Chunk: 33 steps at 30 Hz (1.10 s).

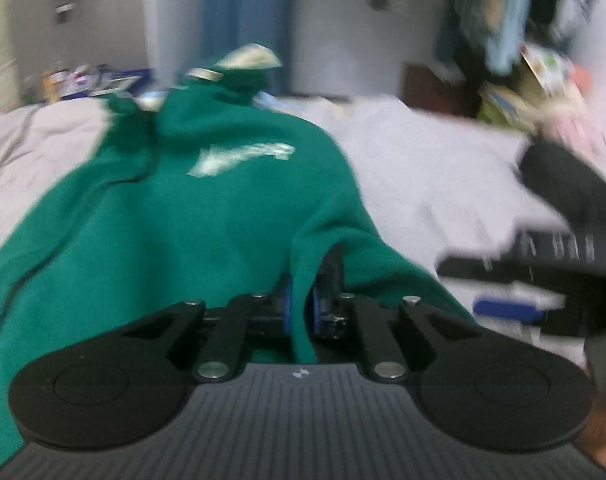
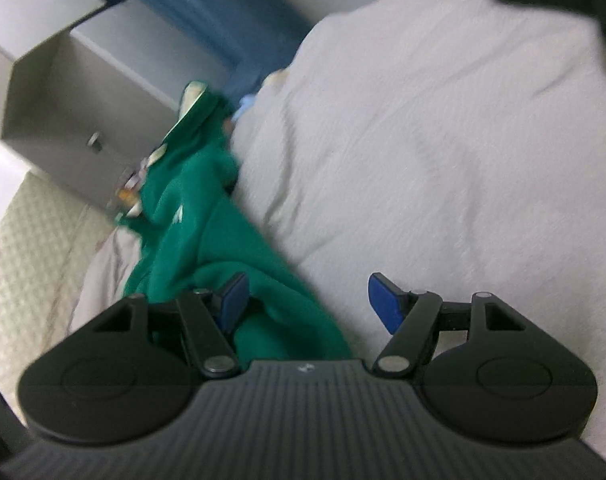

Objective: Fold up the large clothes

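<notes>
A green hoodie (image 1: 207, 208) with a pale chest print lies spread on a bed with a grey cover (image 1: 423, 160). My left gripper (image 1: 303, 300) is shut on a fold of the hoodie's near edge, the green cloth pinched between its blue pads. In the right wrist view the hoodie (image 2: 207, 240) runs diagonally along the left of the bed (image 2: 443, 140). My right gripper (image 2: 309, 300) stands open low over the hoodie's edge, its left pad (image 2: 233, 300) on the green cloth and its right pad over bare cover. That gripper also shows at the right of the left wrist view (image 1: 543, 280).
A grey cabinet (image 2: 63, 92) and blue curtain (image 1: 243, 20) stand beyond the bed. Hanging clothes and clutter (image 1: 523, 40) fill the far right. A quilted pale cover (image 2: 23, 260) lies at the left. A dark sleeve (image 1: 563, 176) reaches in from the right.
</notes>
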Each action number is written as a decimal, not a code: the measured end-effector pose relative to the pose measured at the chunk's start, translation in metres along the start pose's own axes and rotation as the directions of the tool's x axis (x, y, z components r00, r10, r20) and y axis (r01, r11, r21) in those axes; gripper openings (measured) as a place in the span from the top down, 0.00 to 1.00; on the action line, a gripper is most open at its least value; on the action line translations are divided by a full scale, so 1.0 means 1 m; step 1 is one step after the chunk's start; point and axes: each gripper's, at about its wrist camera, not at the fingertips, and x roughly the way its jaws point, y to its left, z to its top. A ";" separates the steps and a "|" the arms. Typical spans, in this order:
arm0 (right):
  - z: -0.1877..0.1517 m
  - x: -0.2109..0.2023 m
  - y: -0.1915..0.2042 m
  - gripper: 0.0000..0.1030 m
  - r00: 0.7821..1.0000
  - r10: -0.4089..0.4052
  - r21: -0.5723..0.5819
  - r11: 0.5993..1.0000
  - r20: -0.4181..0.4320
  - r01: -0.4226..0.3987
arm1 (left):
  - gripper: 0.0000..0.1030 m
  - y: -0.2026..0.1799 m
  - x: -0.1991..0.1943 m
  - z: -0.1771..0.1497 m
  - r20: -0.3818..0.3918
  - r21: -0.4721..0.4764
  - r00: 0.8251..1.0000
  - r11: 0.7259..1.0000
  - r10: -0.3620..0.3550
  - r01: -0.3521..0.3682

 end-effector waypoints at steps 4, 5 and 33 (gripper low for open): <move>-0.008 0.003 0.015 0.33 0.999 0.036 -0.047 0.998 -0.028 -0.037 | 0.92 0.053 -0.033 0.009 0.094 -0.113 0.992 0.991 0.089 -0.078; -0.009 0.004 0.016 0.33 0.998 0.056 -0.049 0.997 -0.042 -0.058 | 0.92 0.069 -0.039 0.010 0.103 -0.152 0.989 0.984 0.111 -0.094; -0.064 0.041 0.031 0.33 0.938 -0.033 -0.100 0.995 -0.346 -0.002 | 0.94 0.246 -0.056 -0.050 0.105 -0.503 0.984 0.861 0.147 -0.075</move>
